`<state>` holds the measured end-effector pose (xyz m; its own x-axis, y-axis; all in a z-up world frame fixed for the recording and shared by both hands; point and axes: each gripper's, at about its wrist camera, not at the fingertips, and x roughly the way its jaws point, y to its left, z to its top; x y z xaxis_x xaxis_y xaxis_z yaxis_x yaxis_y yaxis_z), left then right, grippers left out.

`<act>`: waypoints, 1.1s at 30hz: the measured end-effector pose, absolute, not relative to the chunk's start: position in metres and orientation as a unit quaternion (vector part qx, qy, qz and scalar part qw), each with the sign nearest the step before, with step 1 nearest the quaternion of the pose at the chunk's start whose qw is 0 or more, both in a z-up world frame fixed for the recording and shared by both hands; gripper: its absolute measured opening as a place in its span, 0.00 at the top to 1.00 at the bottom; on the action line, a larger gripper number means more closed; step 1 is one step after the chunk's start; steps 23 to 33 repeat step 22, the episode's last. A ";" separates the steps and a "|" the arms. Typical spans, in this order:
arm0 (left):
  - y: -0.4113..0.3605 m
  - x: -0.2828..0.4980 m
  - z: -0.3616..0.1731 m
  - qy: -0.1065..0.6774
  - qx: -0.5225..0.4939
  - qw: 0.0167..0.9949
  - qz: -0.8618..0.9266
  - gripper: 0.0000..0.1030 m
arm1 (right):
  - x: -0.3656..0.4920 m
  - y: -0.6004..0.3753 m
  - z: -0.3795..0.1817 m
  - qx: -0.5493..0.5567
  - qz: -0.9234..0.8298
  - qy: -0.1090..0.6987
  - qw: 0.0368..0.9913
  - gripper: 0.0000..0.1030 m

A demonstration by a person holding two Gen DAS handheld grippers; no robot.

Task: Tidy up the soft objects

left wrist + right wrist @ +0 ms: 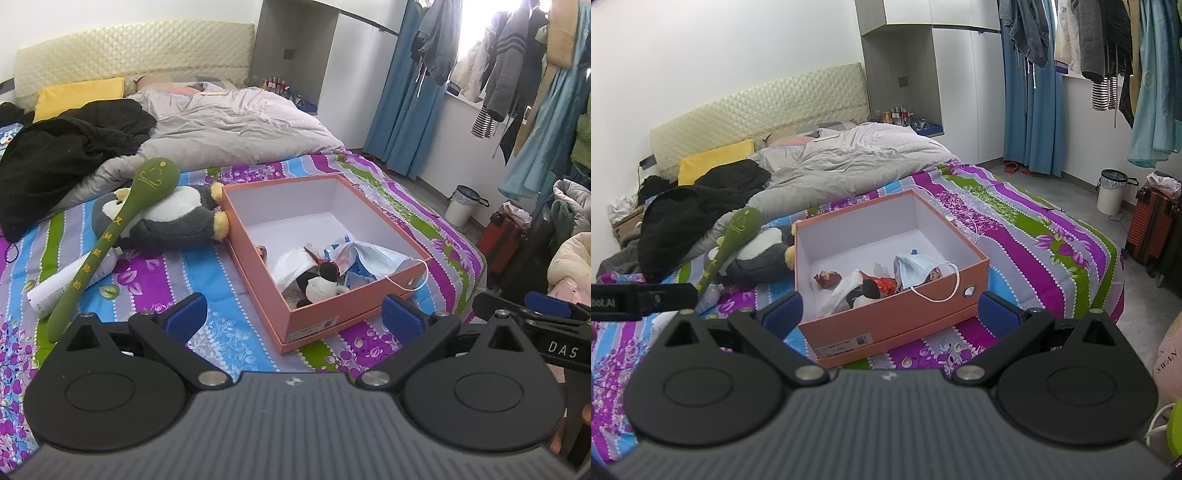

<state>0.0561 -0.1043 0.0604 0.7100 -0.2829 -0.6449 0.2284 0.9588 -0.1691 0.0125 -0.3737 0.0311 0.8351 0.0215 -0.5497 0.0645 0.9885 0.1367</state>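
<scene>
Both grippers hang wide open and empty over the near edge of the bed, side by side: the left gripper has its blue pads spread past the near corner of the box, and the right gripper frames the box's labelled front wall in the same way, so neither has hold of anything. Their level, drawn-back pose looks like a pause to choose the next item, not a reach. The orange box sits open on the striped bedspread and serves as the collecting bin; already in it are a small black-and-white plush, a blue face mask whose loop droops over the front wall, and some wrappers. Left of the box, touching its side, the penguin plush lies on its back with a green massage stick propped across it and a white tube under the stick. By my reading the penguin is the next soft object, and the stick must come off first.
</scene>
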 end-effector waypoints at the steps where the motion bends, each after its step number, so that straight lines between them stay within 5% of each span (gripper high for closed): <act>1: -0.104 0.056 0.060 0.354 -0.038 0.924 -0.139 0.01 | 0.012 -0.374 0.031 0.076 -0.011 0.287 0.955 0.00; 33: -0.109 0.056 0.060 0.354 -0.033 0.923 -0.148 0.01 | 0.012 -0.371 0.032 0.073 -0.011 0.285 0.956 0.00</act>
